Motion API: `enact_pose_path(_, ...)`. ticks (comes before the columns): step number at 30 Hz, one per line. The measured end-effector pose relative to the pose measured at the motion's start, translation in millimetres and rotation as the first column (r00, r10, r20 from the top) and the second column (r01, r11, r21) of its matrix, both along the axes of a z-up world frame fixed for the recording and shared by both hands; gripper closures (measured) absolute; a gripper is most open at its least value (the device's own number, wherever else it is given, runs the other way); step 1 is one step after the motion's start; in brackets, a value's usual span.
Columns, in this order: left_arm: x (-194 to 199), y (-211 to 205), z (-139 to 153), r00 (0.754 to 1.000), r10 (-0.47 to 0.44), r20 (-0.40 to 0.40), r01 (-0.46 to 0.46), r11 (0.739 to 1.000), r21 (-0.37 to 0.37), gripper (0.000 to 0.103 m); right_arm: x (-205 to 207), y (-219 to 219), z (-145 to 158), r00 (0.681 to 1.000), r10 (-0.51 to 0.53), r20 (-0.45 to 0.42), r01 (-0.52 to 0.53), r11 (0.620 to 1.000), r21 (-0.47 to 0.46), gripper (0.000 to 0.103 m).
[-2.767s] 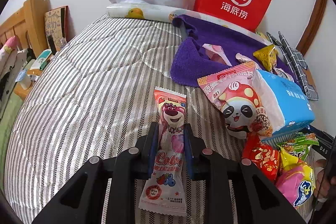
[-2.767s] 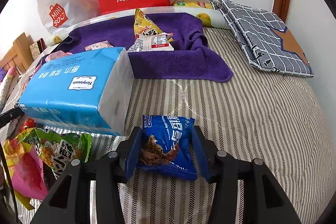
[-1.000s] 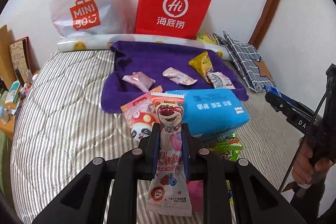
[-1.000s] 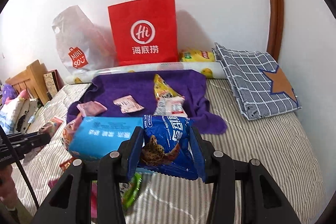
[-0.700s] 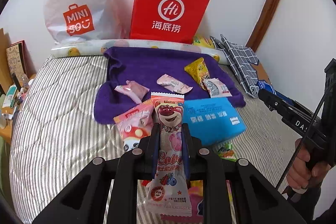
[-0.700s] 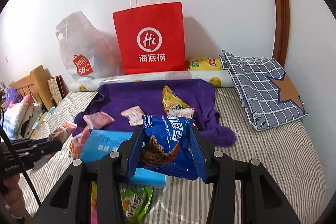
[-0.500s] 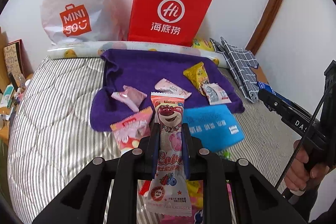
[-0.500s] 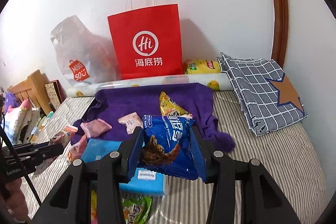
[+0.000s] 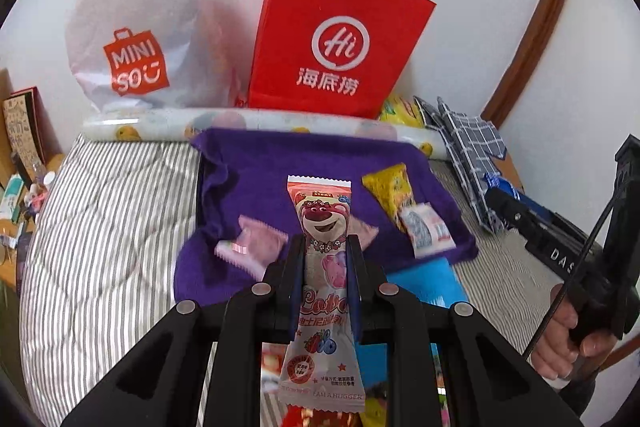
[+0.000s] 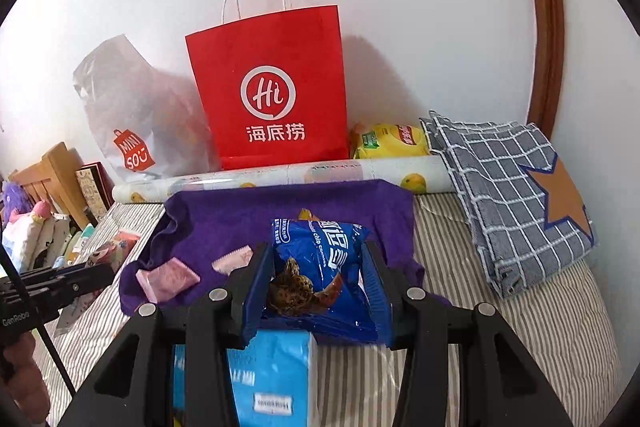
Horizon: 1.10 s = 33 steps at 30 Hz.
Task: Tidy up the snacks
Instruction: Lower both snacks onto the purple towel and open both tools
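My left gripper (image 9: 325,247) is shut on a long pink bear snack packet (image 9: 323,247) and holds it up above the purple towel (image 9: 260,163). My right gripper (image 10: 316,259) is shut on a blue cookie bag (image 10: 316,267), held above the towel (image 10: 224,215) and a blue tissue pack (image 10: 272,375). On the towel lie a pink packet (image 9: 252,247), a yellow snack (image 9: 390,191) and a small white packet (image 9: 426,231). The right gripper shows at the right of the left wrist view (image 9: 532,227).
A red paper bag (image 9: 332,39) and a grey MINISO bag (image 9: 136,27) lean on the wall behind a rolled mat (image 9: 168,121). A checked cloth (image 10: 516,187) lies at right. The bed has a striped cover (image 9: 104,211). A wooden headboard (image 10: 48,167) stands at left.
Both grippers have lifted their packets off the bed and moved forward over the purple towel. The bags on the wall look nearer.
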State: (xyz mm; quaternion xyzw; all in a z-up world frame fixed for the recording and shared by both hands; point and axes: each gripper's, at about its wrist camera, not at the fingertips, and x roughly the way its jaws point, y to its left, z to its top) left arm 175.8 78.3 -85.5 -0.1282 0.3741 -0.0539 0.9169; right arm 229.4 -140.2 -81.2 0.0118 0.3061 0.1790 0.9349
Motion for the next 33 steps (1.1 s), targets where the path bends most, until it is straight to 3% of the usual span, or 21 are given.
enact_pose_path(7,33.3,2.9,1.5,1.000,0.002,0.015,-0.002,1.000,0.006,0.084,31.6,12.4,-1.9,1.000,0.020,-0.014,-0.020,1.000,0.011,0.060)
enact_pose_path(16,70.2,8.5,-34.9,0.999,0.032,0.001,-0.032,0.998,0.059,0.084,68.9,32.4,-41.4,0.994,0.069,-0.088,-0.070,0.997,-0.015,0.060)
enact_pose_path(22,73.7,12.4,-52.3,0.999,0.041,-0.020,-0.039,0.994,0.098,0.083,78.0,30.9,-55.6,0.981,0.115,-0.157,-0.112,0.993,0.029,0.060)
enact_pose_path(24,75.1,15.3,-56.9,0.999,0.036,-0.036,-0.033,0.997,0.069,0.083,79.9,31.9,-57.7,0.977,0.119,-0.177,-0.116,0.993,0.027,0.060)
enact_pose_path(26,75.9,16.3,-61.4,0.998,0.035,-0.050,-0.032,0.998,0.061,0.083,79.7,32.4,-59.5,0.977,0.115,-0.180,-0.113,0.993,0.024,0.060)
enact_pose_path(29,76.3,12.9,-65.3,0.997,0.051,-0.052,-0.045,0.994,0.104,0.083,78.1,33.1,-60.6,0.978,0.112,-0.174,-0.111,0.994,0.016,0.060)
enact_pose_path(33,76.5,11.7,-68.5,0.997,0.044,-0.066,-0.038,0.995,0.087,0.083,76.9,34.2,-61.4,0.983,0.096,-0.158,-0.098,0.995,-0.004,0.059)
